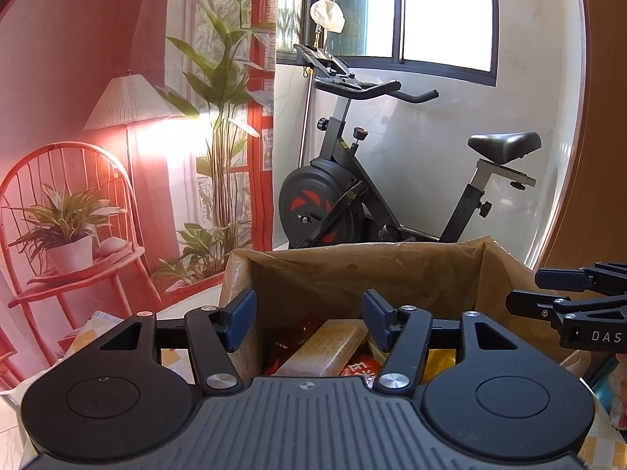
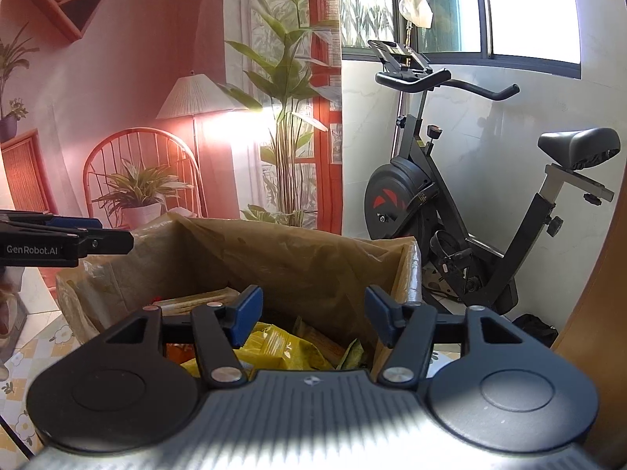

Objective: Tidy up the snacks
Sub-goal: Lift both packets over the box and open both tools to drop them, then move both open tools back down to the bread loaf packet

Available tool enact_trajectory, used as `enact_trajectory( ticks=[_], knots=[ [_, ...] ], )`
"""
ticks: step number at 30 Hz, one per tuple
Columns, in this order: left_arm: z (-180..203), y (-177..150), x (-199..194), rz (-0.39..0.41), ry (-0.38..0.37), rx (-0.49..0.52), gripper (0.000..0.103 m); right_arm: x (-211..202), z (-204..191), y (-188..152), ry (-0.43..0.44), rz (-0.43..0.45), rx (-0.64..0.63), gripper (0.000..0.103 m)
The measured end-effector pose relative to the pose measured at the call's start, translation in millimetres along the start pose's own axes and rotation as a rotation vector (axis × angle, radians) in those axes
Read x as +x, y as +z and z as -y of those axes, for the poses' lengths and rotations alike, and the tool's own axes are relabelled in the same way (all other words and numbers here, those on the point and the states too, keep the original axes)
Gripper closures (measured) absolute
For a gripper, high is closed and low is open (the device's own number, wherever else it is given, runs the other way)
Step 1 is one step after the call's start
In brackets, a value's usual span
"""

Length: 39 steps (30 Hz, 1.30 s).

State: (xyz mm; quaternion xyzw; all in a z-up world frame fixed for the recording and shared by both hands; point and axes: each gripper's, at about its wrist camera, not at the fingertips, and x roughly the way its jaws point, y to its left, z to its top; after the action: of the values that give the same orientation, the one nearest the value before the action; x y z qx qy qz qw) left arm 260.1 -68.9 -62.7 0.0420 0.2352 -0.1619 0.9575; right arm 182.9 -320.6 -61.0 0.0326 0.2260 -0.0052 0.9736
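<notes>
Down inside the cardboard box (image 1: 505, 270), your snacks lie in a loose heap: a pale waffle-patterned packet (image 1: 327, 346) beside a red packet (image 1: 360, 370), and a yellow bag (image 2: 274, 346) nearer the box's right wall. You have the left gripper (image 1: 309, 319) hanging over the box's near edge, jaws spread and nothing between them; the pale packet lies just below and beyond its fingertips. Your right gripper (image 2: 313, 319) hovers above the same box, jaws apart and empty, the yellow bag directly under its gap. A crumpled brown liner (image 2: 274, 258) rises above the box's rim along the far and left sides, so the open mouth faces you. Behind the box stands an exercise bike (image 2: 450, 211), well apart from the far wall of the box.
</notes>
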Motion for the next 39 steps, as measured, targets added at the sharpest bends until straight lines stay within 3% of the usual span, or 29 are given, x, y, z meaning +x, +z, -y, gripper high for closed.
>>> enact_trajectory(
  ticks=[10,19,30,39],
  knots=[
    [-26.9,-33.4,-64.4,0.032,0.024,-0.051,0.041,-48.7,-23.3,-24.4,0.062,0.026,-0.032,0.042],
    [-32.6,-86.3,-99.3,0.029,0.039,-0.081,0.041,-72.7,-40.3,-58.7,0.086,0.023,-0.057,0.042],
    [-20.6,-149.5,-109.3,-0.039,0.019,-0.083,0.041,-77.3,-57.0,-118.9,0.12,-0.048,-0.09,0.042],
    [-7.3,-182.0,-107.4,-0.095,-0.011,-0.062,0.041,-78.7,-63.5,-165.4,0.124,-0.143,-0.096,0.042]
  ],
)
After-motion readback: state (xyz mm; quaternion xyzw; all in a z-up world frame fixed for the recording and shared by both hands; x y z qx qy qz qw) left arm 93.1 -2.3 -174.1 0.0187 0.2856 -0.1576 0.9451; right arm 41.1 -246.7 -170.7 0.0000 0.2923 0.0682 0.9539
